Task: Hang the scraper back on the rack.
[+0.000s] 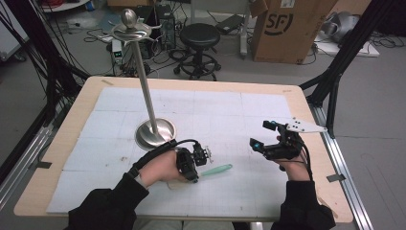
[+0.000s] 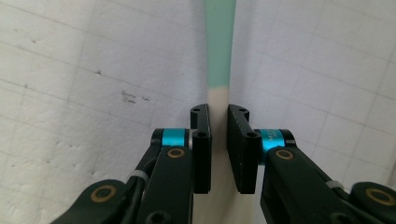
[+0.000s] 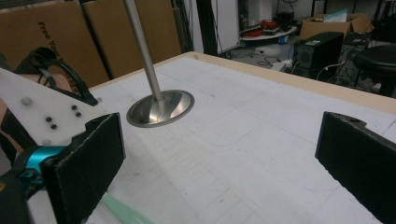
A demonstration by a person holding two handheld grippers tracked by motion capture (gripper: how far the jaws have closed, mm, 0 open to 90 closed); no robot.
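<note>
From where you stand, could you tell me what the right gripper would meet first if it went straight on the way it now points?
Probably the round base of the metal stand. The right gripper is open with nothing between its jaws, and bare white mat lies ahead up to that base. Depth is hard to judge, so it might pass just beside it.

Even, soft light from above falls on the white mat [image 1: 225, 120] of the bench [image 1: 72, 124], so shadows are faint, while the floor around it lies dimmer and the high view is grainy with slight bending at its edges. The steel stand [image 1: 154, 132] catches bright glare on its base and top dish, and its base also shines in the right gripper view. There the right tongs [image 3: 224, 158] loom dark and blurred at the bottom; in the left gripper view the left tongs [image 2: 218, 144] are sharp against a bright mat, and the green stick [image 2: 219, 42] softens toward the top.
</note>
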